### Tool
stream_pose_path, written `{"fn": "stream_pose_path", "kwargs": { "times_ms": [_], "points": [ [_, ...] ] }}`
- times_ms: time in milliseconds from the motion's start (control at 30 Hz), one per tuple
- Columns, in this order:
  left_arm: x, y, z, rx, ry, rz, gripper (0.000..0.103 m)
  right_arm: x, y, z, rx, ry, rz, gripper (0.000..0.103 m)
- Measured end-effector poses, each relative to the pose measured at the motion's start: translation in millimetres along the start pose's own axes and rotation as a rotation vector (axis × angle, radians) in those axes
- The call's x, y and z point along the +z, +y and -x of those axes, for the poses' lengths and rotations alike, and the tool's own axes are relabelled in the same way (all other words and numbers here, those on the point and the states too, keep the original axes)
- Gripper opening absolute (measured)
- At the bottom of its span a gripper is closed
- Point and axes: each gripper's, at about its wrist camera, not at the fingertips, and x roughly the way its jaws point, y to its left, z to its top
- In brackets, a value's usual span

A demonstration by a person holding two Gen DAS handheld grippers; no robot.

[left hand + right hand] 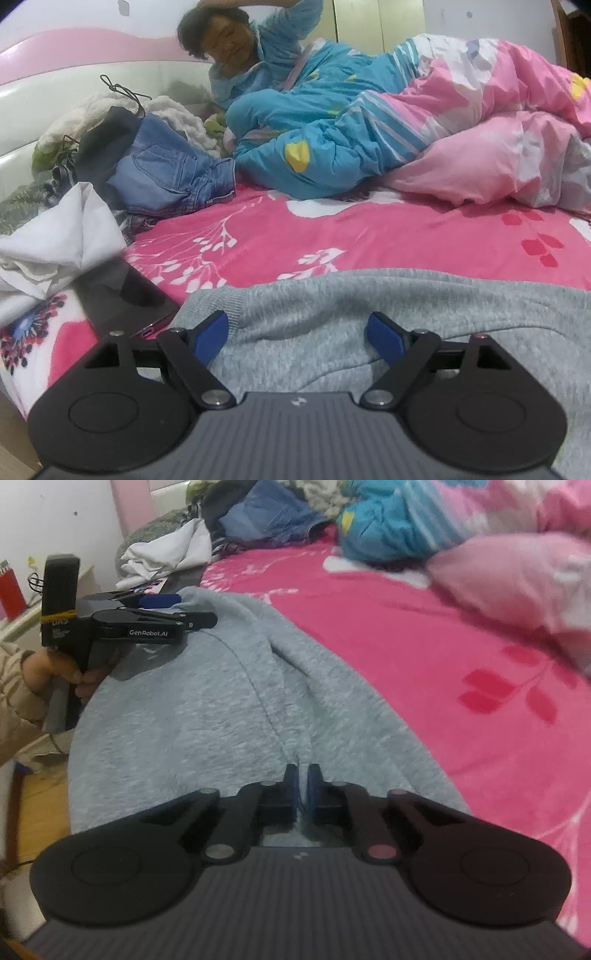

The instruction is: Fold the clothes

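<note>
**Grey sweater at the bed's near edge, one gripper clamped, one spread**

The grey sweater (207,709) lies flat along the near edge of the bed, on the pink floral bedsheet (332,236). The right gripper (302,775) has its blue pads nearly together, pinching a raised ridge of the sweater's fabric at its near end. The left gripper (297,334) hangs over the sweater's far end with its fingers spread wide and nothing between them; the ribbed hem edge runs just ahead of its left pad. From the right wrist view that gripper sits at the sweater's far corner, held by a hand (55,672) in a beige sleeve.

Just beside that corner a dark phone (125,291) lies at the bed's edge, touching or nearly touching the hem. Beyond it a white cloth (62,236), jeans (166,173) and other clothes are heaped against the headboard. A person (258,55) reclines under a blue and pink quilt (406,140) along the far side. Between quilt and sweater a broad strip of sheet lies bare.
</note>
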Motion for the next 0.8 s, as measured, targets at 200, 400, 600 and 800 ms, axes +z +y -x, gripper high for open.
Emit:
{"fn": "stream_pose_path", "kwargs": {
  "times_ms": [200, 400, 600, 800],
  "points": [
    [21, 0, 1, 0.028, -0.005, 0.001, 0.084, 14, 2, 38, -0.127, -0.132, 0.012, 0.003],
    [30, -5, -19, 0.048, -0.017, -0.012, 0.084, 18, -10, 38, -0.218, -0.177, 0.004, 0.003],
    [31, -10, -26, 0.055, -0.026, -0.05, 0.084, 9, -24, 10, -0.222, -0.147, -0.053, 0.003],
    [24, 19, 4, -0.02, -0.026, 0.053, 0.084, 31, -25, 15, -0.104, -0.173, -0.073, 0.011]
  ]
}}
